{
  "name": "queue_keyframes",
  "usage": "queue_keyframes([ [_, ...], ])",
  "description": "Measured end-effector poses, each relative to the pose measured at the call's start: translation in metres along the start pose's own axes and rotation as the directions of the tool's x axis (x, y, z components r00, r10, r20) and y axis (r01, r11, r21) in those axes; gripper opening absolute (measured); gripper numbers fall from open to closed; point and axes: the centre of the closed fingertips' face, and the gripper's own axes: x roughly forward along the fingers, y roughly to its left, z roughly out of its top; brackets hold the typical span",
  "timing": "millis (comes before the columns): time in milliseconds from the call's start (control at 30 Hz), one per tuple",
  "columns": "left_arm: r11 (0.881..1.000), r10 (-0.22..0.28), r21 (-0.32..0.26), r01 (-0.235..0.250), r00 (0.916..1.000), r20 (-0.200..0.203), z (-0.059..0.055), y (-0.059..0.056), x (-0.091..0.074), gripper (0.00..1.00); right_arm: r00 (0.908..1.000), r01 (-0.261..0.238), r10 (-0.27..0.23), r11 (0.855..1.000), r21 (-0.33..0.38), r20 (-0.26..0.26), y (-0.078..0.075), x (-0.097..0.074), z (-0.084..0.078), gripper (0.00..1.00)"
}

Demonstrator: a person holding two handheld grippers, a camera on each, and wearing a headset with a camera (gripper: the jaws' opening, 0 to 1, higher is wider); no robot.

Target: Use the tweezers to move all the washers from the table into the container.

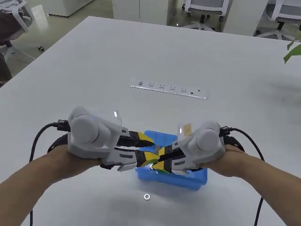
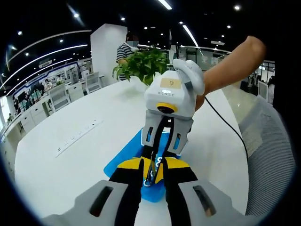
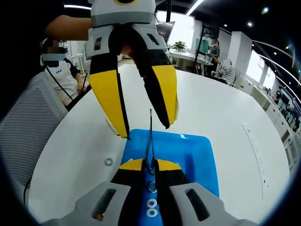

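Grip status: right gripper (image 3: 149, 165) pinched tight on the tweezers (image 3: 150, 136), tips out over the blue container (image 3: 197, 155). Left gripper (image 3: 146, 129) faces it, jaws apart either side of the tweezer tips, not squeezing. Two washers (image 3: 151, 203) look to be in the container. One loose washer (image 1: 147, 196) on the desk (image 1: 141, 56), just off the container's near side, toward the desk's near edge. Likely between picks. Next: lower the tips onto that washer, then squeeze gently with the left.

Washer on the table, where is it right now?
In the head view the washer lies on the table just on the person's side of the container, apart from it.
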Motion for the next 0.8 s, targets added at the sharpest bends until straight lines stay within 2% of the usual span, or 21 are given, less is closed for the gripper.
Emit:
queue_keyframes([
  [400, 1.0, -0.01, 0.024, 0.011, 0.9999, -0.003, 0.0019, 0.0024, 0.0057, 0.07, 1.0, 0.003, -0.003, 1.0, -0.005, 0.0, -0.0016, -0.0008, -0.002, 0.1],
  [800, 0.999, -0.018, 0.043, 0.019, 0.9997, -0.014, 0.0028, -0.0002, 0.0038, 0.05, 0.9999, 0.008, -0.008, 1.0, -0.017, -0.008, -0.0011, -0.0029, -0.0018, 0.12],
])
